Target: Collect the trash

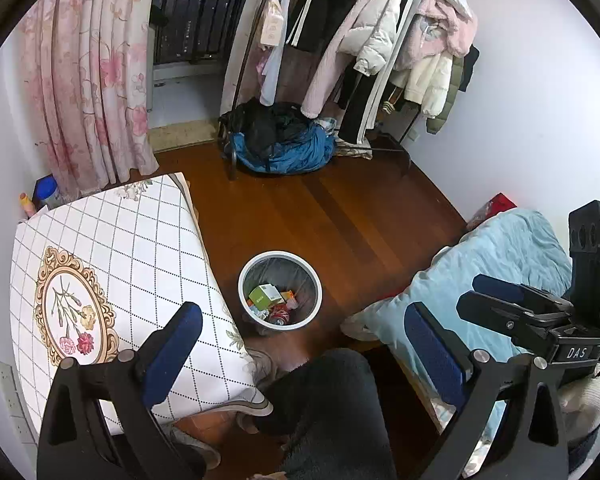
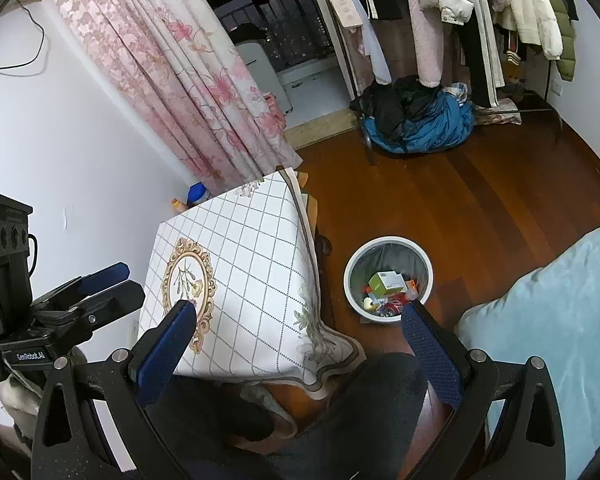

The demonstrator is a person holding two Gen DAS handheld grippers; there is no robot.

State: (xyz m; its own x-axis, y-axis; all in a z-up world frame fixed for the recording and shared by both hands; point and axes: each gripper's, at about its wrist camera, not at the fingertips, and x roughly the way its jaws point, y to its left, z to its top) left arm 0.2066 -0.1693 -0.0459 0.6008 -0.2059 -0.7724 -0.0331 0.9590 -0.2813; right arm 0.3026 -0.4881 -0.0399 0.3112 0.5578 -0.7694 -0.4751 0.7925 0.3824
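Observation:
A white round bin (image 1: 318, 280) (image 2: 350, 266) with a grey liner stands on the wooden floor between the table and the bed. Inside lie a green carton (image 1: 264, 295) (image 2: 385, 282), a red can (image 1: 279, 313) and other scraps. My left gripper (image 1: 300, 332) is open, held high over the table edge and the person's dark trouser leg (image 1: 332, 408), with nothing between its blue pads. My right gripper (image 2: 298, 320) is also open and empty, its right finger (image 2: 430, 348) overlapping the bin's near rim in view. In the left wrist view the right gripper (image 1: 500, 296) shows at the right.
A table with a chequered floral cloth (image 1: 112, 280) (image 2: 240, 272) sits left of the bin. A pale blue bed cover (image 1: 492, 264) (image 2: 560, 320) is on the right. A clothes rack (image 1: 380, 40) with coats and a blue heap (image 1: 292, 152) stands at the back, beside pink curtains (image 1: 92, 80).

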